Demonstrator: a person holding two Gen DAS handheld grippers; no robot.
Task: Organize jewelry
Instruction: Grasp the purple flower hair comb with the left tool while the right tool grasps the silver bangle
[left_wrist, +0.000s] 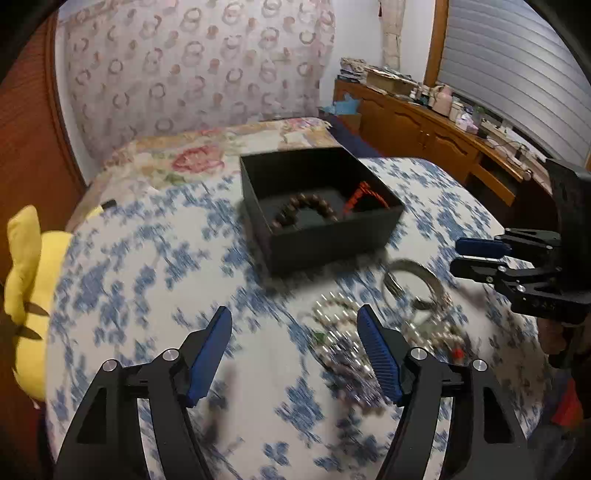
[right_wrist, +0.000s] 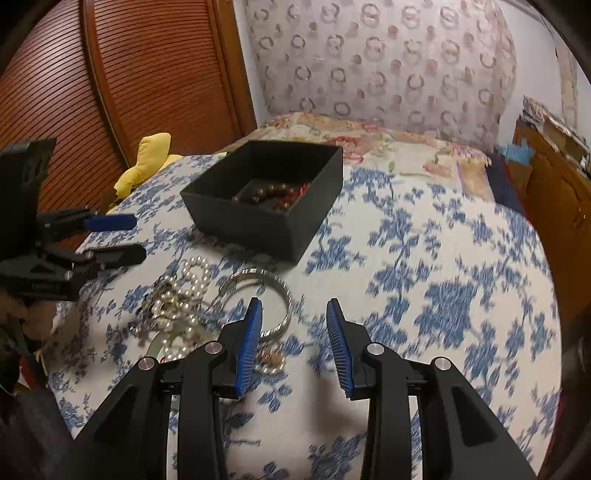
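Note:
A black open box (left_wrist: 332, 236) (right_wrist: 258, 221) sits on the blue-and-white bedspread. Inside lie a brown bead bracelet (left_wrist: 306, 210) and a red beaded piece (left_wrist: 360, 197). In front of the box is a loose pile of jewelry: pearl strands (right_wrist: 184, 295) (left_wrist: 332, 317) and a silver bangle (right_wrist: 280, 295) (left_wrist: 413, 280). My left gripper (left_wrist: 295, 314) is open and empty, just left of the pile. My right gripper (right_wrist: 294, 304) is open and empty, its left finger over the bangle's edge. Each gripper also shows in the other's view, the right (left_wrist: 458, 256) and the left (right_wrist: 136, 238).
A yellow plush toy (left_wrist: 26, 295) (right_wrist: 147, 158) lies at the bed's left edge by a wooden slatted door (right_wrist: 110, 74). A patterned pillow (right_wrist: 376, 59) stands behind the box. A wooden cabinet (left_wrist: 424, 129) with clutter runs along the right.

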